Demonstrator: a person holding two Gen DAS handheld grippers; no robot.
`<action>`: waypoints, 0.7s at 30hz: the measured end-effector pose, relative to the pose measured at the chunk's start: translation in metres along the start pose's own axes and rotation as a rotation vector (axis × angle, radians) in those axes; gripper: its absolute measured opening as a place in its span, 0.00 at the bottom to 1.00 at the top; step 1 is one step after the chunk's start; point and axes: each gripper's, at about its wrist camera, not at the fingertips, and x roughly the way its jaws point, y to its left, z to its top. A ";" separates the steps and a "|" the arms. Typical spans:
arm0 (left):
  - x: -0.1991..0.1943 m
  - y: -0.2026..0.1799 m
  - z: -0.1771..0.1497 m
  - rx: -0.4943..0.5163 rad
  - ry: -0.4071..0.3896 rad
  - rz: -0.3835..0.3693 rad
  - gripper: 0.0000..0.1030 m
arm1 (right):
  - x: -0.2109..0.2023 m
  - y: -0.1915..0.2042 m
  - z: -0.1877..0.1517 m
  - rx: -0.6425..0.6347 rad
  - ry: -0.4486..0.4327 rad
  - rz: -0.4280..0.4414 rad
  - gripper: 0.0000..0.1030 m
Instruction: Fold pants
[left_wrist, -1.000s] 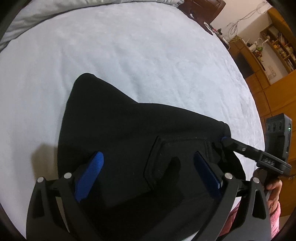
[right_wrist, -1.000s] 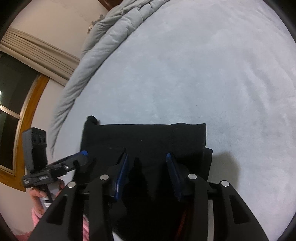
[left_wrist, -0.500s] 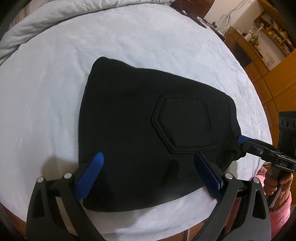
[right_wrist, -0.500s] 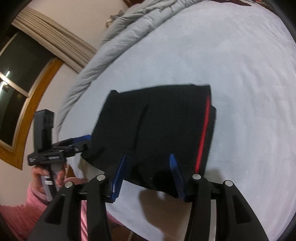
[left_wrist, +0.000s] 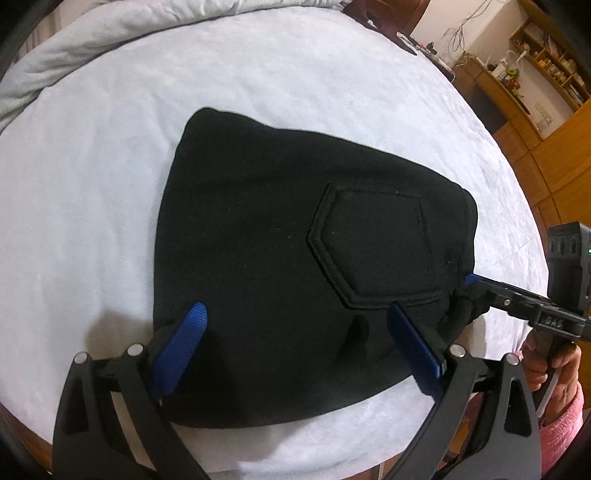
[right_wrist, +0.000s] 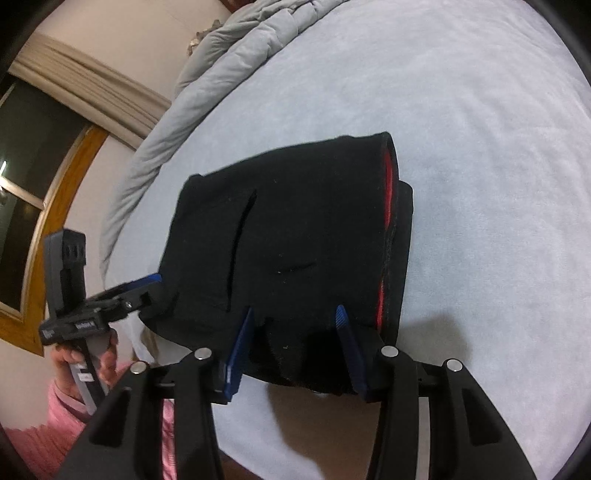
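Note:
The black pants (left_wrist: 295, 221) lie folded in a compact stack on the white bed (left_wrist: 110, 184), back pocket (left_wrist: 373, 243) facing up. A red stripe (right_wrist: 386, 206) shows along the fold on the right side. My left gripper (left_wrist: 295, 308) hangs open over the near edge of the pants, its blue pads wide apart and off the cloth. My right gripper (right_wrist: 295, 310) hovers at the near right part of the stack. Its jaws are opening, with the cloth's edge below and between the pads but not pinched. Each view catches the other gripper (left_wrist: 476, 282) (right_wrist: 155, 278) at the pants' corner.
A rumpled grey duvet (right_wrist: 240, 48) runs along the far side of the bed. Wooden cabinets and shelves (left_wrist: 554, 147) stand to the right, a dark window (right_wrist: 22, 184) to the left. A hand in a pink sleeve (right_wrist: 74, 373) holds each gripper handle off the bed's near edge.
Both grippers have drawn back toward the bed's near edge, so the whole folded stack now shows. The right jaws have spread a little wider.

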 end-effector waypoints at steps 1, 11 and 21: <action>-0.005 0.000 0.000 -0.001 -0.008 0.002 0.95 | -0.007 0.002 0.002 0.001 -0.014 0.015 0.51; -0.038 -0.002 0.003 0.048 -0.074 0.025 0.95 | -0.044 -0.021 0.024 0.057 -0.099 -0.028 0.73; -0.038 0.021 0.010 0.037 -0.057 0.066 0.95 | -0.016 -0.046 0.018 0.112 -0.026 -0.029 0.77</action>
